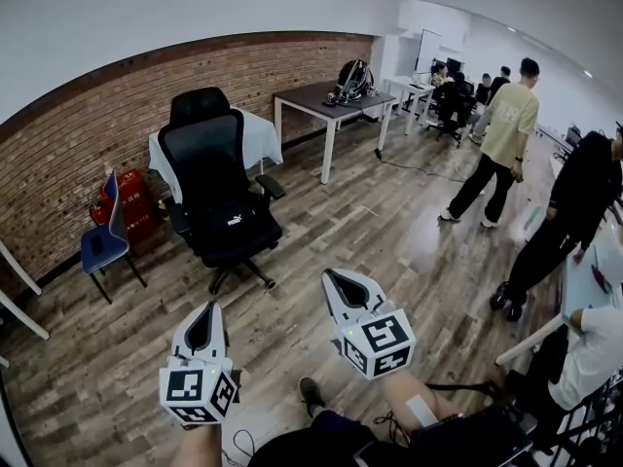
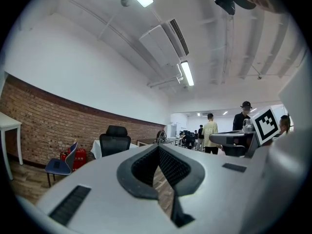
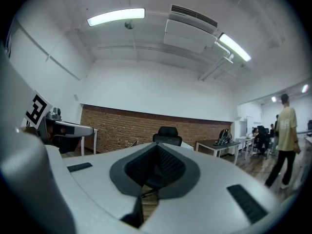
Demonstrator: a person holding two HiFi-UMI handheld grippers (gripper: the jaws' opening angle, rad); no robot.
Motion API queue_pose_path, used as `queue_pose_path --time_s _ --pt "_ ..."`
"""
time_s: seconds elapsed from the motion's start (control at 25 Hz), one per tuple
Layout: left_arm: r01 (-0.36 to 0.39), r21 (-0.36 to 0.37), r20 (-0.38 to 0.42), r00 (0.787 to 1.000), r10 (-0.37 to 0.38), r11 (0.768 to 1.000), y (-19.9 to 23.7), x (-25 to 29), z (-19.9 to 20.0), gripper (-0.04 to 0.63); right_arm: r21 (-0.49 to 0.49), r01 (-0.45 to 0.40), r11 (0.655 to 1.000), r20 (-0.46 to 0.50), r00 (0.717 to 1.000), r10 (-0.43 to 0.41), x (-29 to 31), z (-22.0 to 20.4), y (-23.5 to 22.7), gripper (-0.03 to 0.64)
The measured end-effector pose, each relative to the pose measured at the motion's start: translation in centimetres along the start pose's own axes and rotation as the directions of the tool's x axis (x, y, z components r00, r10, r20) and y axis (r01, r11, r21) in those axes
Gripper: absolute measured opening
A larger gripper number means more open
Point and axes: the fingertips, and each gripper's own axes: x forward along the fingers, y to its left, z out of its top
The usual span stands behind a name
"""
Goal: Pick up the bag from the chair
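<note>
A black office chair (image 1: 216, 178) stands on the wood floor in front of the brick wall. On its seat lies a black bag (image 1: 234, 224) with a small white logo, hard to tell from the upholstery. My left gripper (image 1: 208, 309) and right gripper (image 1: 336, 278) hang side by side low in the head view, well short of the chair, both shut and holding nothing. The left gripper view has that gripper (image 2: 158, 147) pointing past the chair (image 2: 115, 140). In the right gripper view, the chair (image 3: 167, 134) sits straight beyond the right gripper (image 3: 157, 144).
A blue chair (image 1: 105, 236) and red extinguishers (image 1: 136, 202) stand at the left wall. A white-covered table (image 1: 258, 136) is behind the office chair. A grey table (image 1: 331, 100) carries a backpack (image 1: 352, 79). People (image 1: 501, 134) stand and walk at right.
</note>
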Motion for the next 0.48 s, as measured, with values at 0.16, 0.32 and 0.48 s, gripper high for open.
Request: queue_pose_path --time_s 0.16,0.32,0.48 --pt "-0.016 0.007 -0.007 1.000 0.016 1.000 1.1 3.3 0.0 0.008 0.005 -0.015 1.000 0.010 1.000 0.015 3.3 0.2 -1.6 0.017" --pt "-0.039 0.021 -0.010 0.999 0.039 0.999 1.6 6.6 0.0 0.008 0.018 -0.041 0.999 0.020 0.999 0.040 6.5 0.1 -3.7 0.017" --pt "-0.060 0.032 -0.026 0.998 0.061 0.998 2.0 10.4 -0.5 0.008 0.028 -0.060 0.998 0.021 0.998 0.059 9.7 -0.3 -6.3 0.017"
